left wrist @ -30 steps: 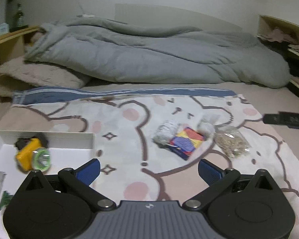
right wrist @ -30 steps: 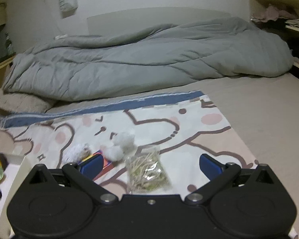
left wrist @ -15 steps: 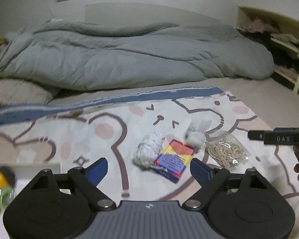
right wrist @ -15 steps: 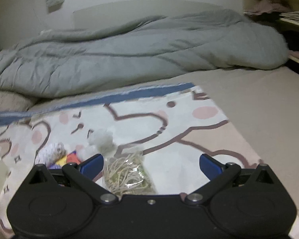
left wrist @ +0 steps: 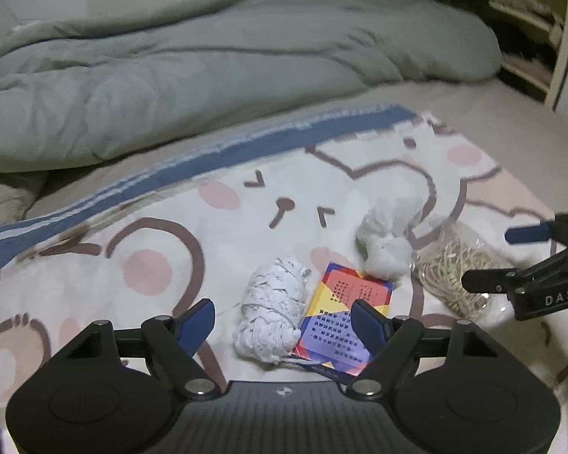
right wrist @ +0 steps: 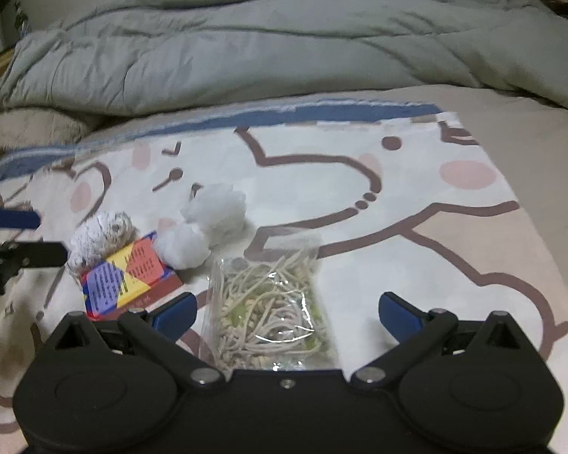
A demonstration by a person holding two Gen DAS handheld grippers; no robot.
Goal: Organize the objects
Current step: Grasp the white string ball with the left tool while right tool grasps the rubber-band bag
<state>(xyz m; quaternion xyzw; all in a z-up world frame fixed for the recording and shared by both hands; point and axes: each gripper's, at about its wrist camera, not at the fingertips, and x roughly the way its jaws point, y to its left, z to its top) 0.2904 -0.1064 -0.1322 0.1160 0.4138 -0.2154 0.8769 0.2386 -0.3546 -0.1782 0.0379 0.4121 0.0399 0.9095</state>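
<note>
Both grippers gape, left closing over string ball, right over band bag.

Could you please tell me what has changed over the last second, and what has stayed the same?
Both claws came in lower over the items. The left claw swung away from the white tray, now out of view, and has been closing; it straddles the yarn and card box without gripping. The right claw hangs open over the rubber band bag. The items, including the white bundle, lie unmoved on the blanket.
</note>
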